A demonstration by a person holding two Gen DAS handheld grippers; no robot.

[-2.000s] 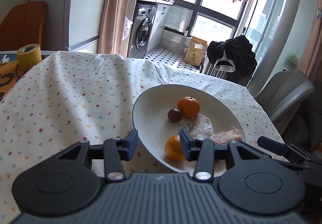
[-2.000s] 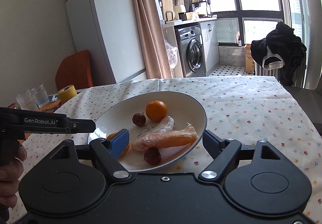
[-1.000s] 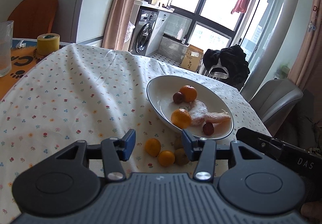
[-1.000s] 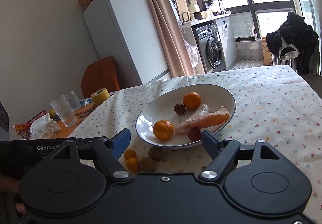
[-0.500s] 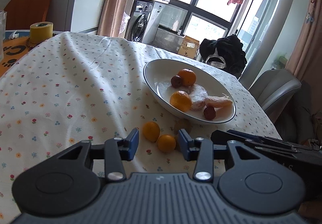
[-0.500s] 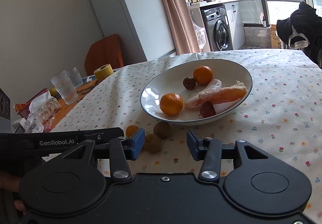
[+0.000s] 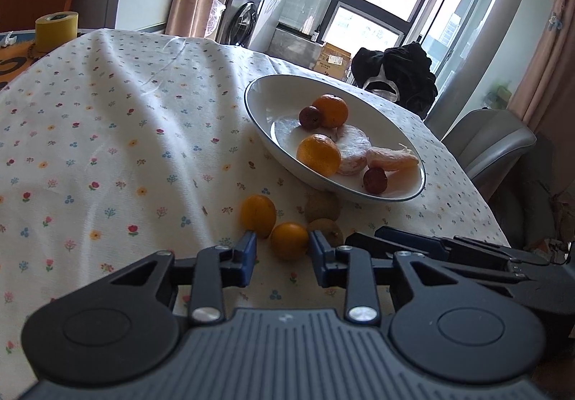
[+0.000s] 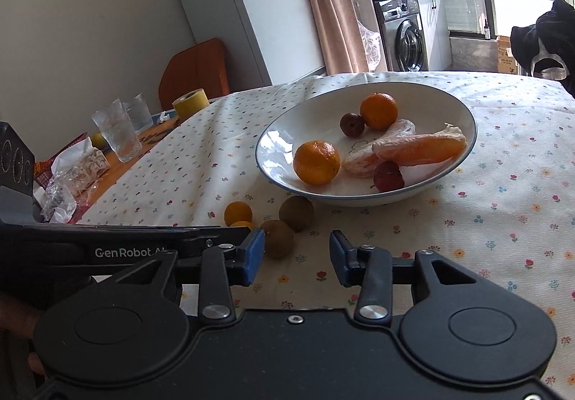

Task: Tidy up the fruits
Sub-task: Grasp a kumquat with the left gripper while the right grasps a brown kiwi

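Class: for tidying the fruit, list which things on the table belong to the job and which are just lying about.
Job:
white bowl
small oranges
brown fruits
left tool

Lying about:
tape roll
drinking glasses
crumpled wrappers

You have a floral tablecloth (image 7: 107, 134) underfoot, a yellow tape roll (image 7: 56, 29) at its far left edge, two drinking glasses (image 8: 118, 134) near crumpled wrappers (image 8: 77, 170), and a washing machine (image 8: 408, 35) beyond.
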